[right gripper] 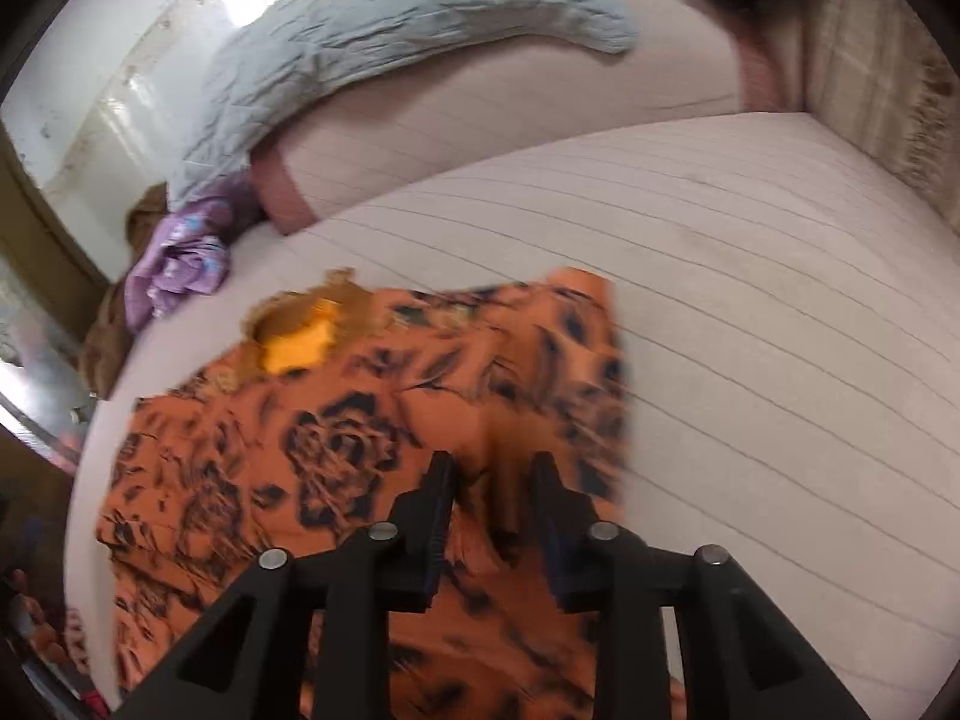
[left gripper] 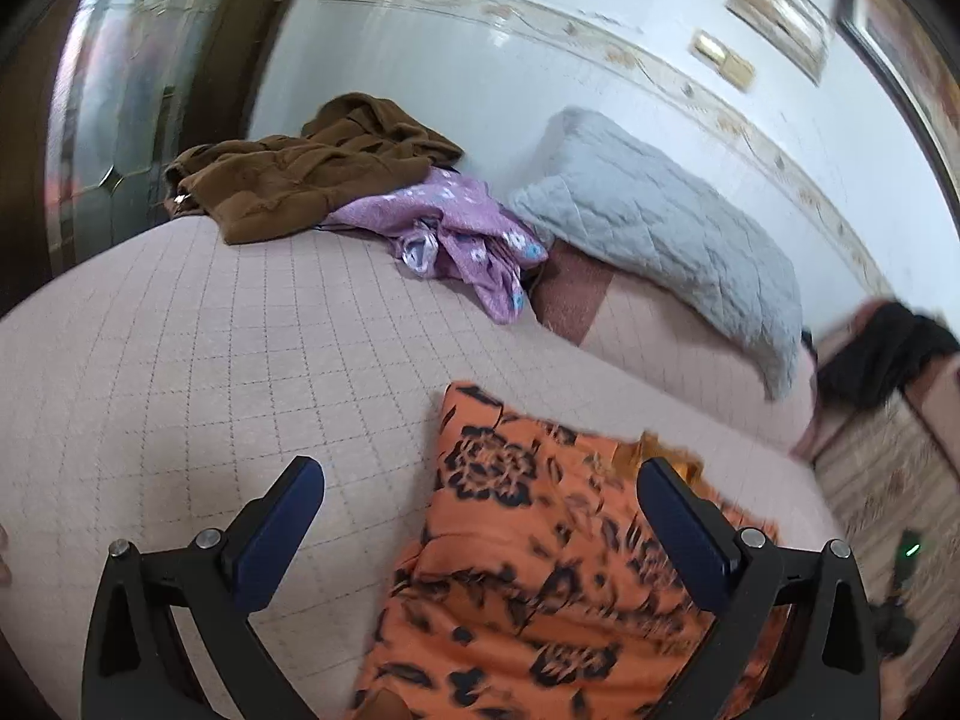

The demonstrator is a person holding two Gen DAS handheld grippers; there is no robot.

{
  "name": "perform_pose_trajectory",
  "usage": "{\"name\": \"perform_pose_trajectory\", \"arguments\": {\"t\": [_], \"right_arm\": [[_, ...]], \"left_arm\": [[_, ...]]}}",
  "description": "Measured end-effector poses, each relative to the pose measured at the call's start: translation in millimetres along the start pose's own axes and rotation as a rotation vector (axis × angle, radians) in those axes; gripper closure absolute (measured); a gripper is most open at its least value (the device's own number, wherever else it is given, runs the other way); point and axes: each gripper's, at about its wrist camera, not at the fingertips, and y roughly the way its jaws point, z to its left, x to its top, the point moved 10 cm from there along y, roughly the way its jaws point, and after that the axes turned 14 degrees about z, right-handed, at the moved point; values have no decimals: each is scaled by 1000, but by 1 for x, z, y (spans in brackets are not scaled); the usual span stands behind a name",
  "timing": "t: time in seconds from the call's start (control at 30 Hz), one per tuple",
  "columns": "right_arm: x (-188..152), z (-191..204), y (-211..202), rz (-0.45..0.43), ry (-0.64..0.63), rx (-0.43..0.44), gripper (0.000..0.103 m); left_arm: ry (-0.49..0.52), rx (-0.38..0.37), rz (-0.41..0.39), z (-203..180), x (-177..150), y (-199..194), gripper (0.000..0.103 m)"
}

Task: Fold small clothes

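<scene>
- Left gripper (left gripper: 480, 480): fingers (left gripper: 273, 531) spread wide, nothing between them, hovering over the left edge of the orange garment (left gripper: 540, 570).
- Right gripper (right gripper: 493, 468): fingers (right gripper: 441, 510) drawn close together with a narrow gap, a raised ridge of orange garment (right gripper: 372, 420) bunched between them; looks pinched, though blur hides the actual contact.
- Orange garment: black flower print, spread flat on the pink bedspread (left gripper: 210, 360), yellow lining showing at the neck opening (right gripper: 297, 342) on its far side.
- Left of and beyond the orange garment, well apart from it: brown garment (left gripper: 300, 177) crumpled at the far edge of the bedspread.
- Beyond the orange garment, touching the brown one: purple flowered garment (left gripper: 462, 234) in a loose heap.
- Right of the purple heap, beyond the orange garment: grey quilted pillow (left gripper: 660, 228) leaning on a pink bolster (left gripper: 660, 336).
- Farther right of the orange garment, past the pillow's end: black cloth (left gripper: 882, 354), blurred.
</scene>
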Motion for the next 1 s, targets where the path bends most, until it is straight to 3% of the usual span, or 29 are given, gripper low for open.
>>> {"name": "perform_pose_trajectory", "arguments": {"t": [0.07,0.13,0.17,0.2,0.33,0.43,0.53,0.6,0.77,0.87,1.0], "right_arm": [[-16,-6,-17,-6,1,24,73],[-40,-11,-42,0,-17,40,41],[-54,-13,-54,-2,-23,29,6],[-69,-19,-68,-12,-27,16,0],[-139,-42,-107,64,-51,38,1],[-185,-68,-123,104,13,78,1],[-225,-93,-126,157,99,177,1],[-242,-102,-119,192,126,207,1],[-259,-95,-100,229,82,214,1],[-266,-84,-87,264,-10,149,2],[-271,-81,-68,294,-94,26,2]], "left_arm": [[59,17,56,4,-16,-2,0],[105,27,115,7,-35,-9,0],[115,37,137,8,-41,-12,0],[130,48,167,12,-52,-18,0],[161,100,302,32,-107,-47,0],[90,95,410,58,-147,-64,0],[17,79,522,77,-187,-69,0],[4,115,573,83,-206,-67,0],[98,210,583,71,-225,-55,0],[168,228,574,61,-233,-48,0],[185,238,539,62,-238,-45,0]]}}
